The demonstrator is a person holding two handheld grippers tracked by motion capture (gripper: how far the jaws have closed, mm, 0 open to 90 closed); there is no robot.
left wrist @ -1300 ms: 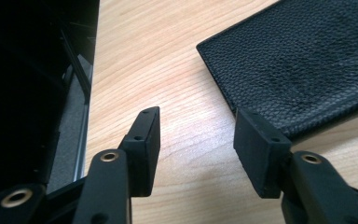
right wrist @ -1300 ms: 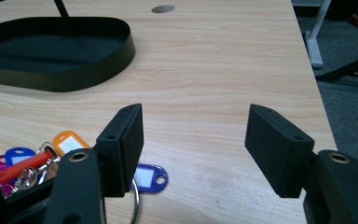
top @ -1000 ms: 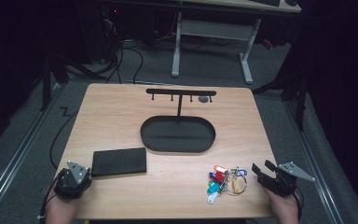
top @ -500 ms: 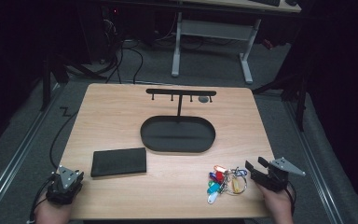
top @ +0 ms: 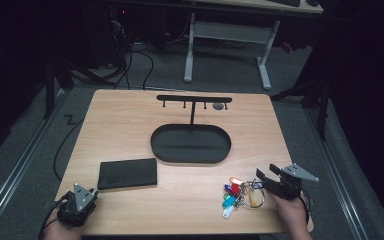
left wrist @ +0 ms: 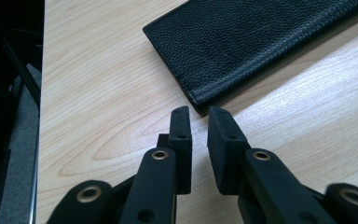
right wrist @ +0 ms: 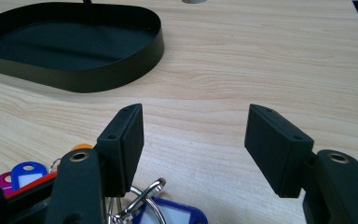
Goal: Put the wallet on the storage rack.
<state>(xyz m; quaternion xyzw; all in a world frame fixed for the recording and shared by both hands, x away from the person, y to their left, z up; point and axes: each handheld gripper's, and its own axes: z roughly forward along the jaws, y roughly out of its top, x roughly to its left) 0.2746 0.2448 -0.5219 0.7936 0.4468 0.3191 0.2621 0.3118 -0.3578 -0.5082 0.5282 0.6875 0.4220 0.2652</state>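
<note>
A bunch of keys (top: 236, 192) with coloured tags lies near the table's front right. My right gripper (top: 265, 173) stands open just right of it, its jaws low over the wood. In the right gripper view this gripper (right wrist: 196, 125) is spread wide with nothing between the jaws, and the key ring and blue tag (right wrist: 168, 215) lie under its left jaw. A black leather wallet (top: 128, 173) lies flat at the front left. My left gripper (top: 91, 194) sits at the near left corner, shut and empty. Its tips (left wrist: 199, 114) stop just short of the wallet's corner (left wrist: 256, 42).
A black oval tray (top: 190, 157) sits mid-table, its rim (right wrist: 88, 80) beyond my right jaws. Behind it rises a black T-shaped stand with hooks (top: 194, 99). Bare wood (top: 180, 200) lies between wallet and keys. The table edge (left wrist: 41, 140) is close on my left.
My right gripper has slid left, closer to the keys. My left gripper has shifted slightly toward the near edge by the wallet's corner.
</note>
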